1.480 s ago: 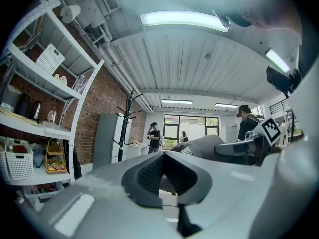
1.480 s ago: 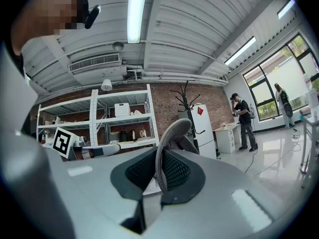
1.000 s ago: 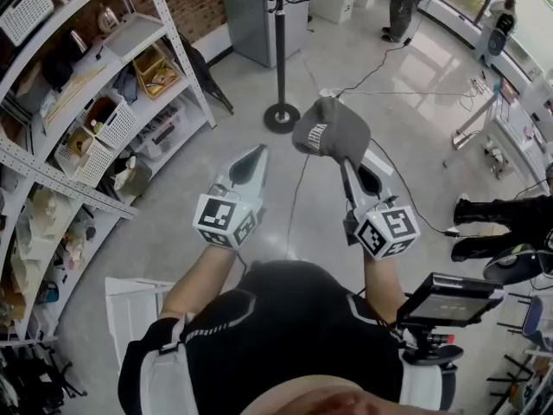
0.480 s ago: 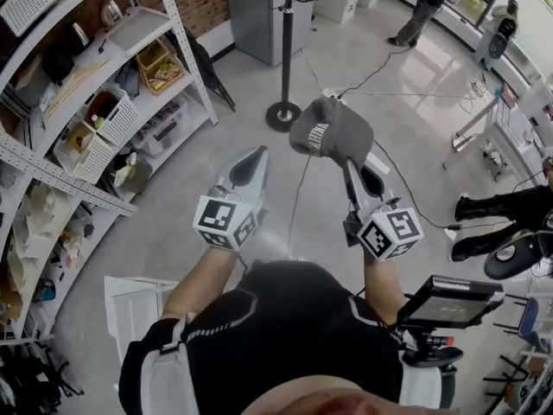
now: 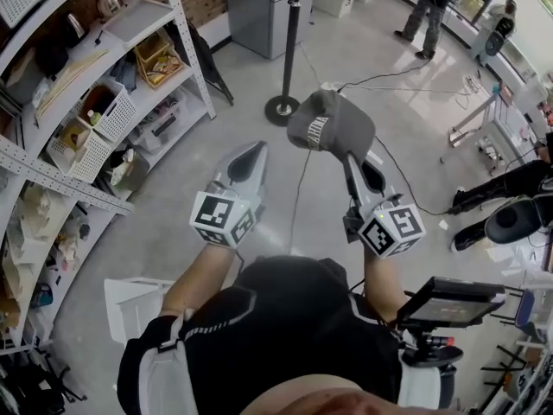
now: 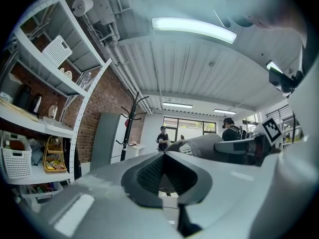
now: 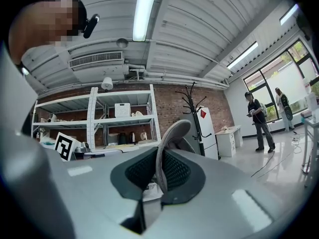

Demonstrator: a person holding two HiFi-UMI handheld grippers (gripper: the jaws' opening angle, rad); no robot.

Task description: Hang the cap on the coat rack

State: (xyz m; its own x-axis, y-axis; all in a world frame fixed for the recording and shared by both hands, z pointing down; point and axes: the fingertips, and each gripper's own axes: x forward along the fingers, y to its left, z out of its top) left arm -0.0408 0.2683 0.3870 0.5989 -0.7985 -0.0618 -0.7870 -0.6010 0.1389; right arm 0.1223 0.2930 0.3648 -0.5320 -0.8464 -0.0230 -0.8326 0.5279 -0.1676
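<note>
- Both forearms reach forward from the body, level with each other and side by side. Each hand carries one tool, tips pointing ahead toward the far floor.
- Left gripper [image 5: 251, 156]: jaws pressed together, pad against pad, as the left gripper view [image 6: 165, 156] shows. It sits well apart from the cap, to that cap's left.
- Right gripper [image 5: 352, 164]: jaws pinched on the brim of the grey fabric baseball cap with white lettering [image 5: 333, 126]. In the right gripper view [image 7: 160, 171] the brim's thin edge [image 7: 172, 136] rises upright from between the dark ribbed pads.
- Cap position: held in the air at the right gripper's tips, crown bulging ahead of and slightly left of them. It is not on the rack. From the left gripper view the cap [image 6: 199, 144] shows just right of that tool's tips.
- Black metal coat rack with round base [image 5: 288, 41]: beyond both grippers, ahead of the gap between them, clear of the cap. Hooks show at the pole top in both gripper views [image 6: 128, 126] [image 7: 195, 111].
- Count: two grippers, two marker cubes, one cap, one coat rack.
- White metal shelving unit [image 5: 186, 33], one, left of the left gripper, loaded with baskets and small goods.
- Standing people [image 7: 256, 118], two, far right of the right gripper by the windows.
</note>
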